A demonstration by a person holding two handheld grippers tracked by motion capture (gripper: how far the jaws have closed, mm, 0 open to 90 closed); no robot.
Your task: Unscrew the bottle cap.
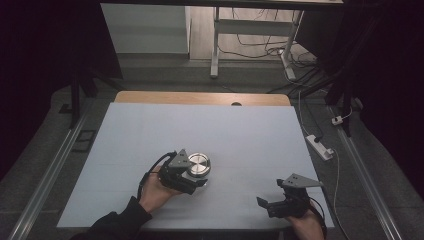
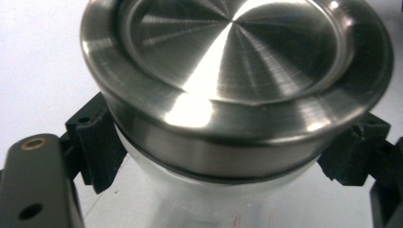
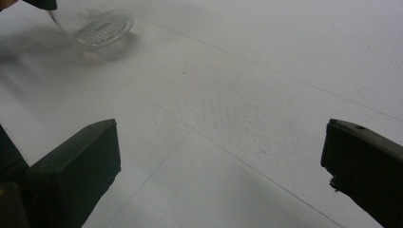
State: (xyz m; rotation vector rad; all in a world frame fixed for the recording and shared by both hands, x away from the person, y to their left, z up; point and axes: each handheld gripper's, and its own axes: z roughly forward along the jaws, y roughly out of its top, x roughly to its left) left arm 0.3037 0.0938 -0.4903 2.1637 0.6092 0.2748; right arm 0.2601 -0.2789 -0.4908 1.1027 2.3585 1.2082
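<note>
A round jar with a brushed steel lid (image 1: 199, 163) stands on the white mat (image 1: 210, 125), left of middle and toward the front. My left gripper (image 1: 196, 176) is shut on the jar. In the left gripper view the steel lid (image 2: 237, 61) looms close, and the black pads (image 2: 97, 142) press the clear body just under the lid on both sides. My right gripper (image 1: 269, 193) hovers open near the front right edge, pointing left. Its jaws stand wide apart over bare mat (image 3: 221, 161). Far off in its view is a blurred clear round thing with a dotted pattern (image 3: 102, 28).
The mat covers a wooden table whose far edge (image 1: 200, 97) shows bare wood. A white power strip (image 1: 320, 146) and cables lie on the floor to the right. A desk frame (image 1: 215, 45) stands beyond the table.
</note>
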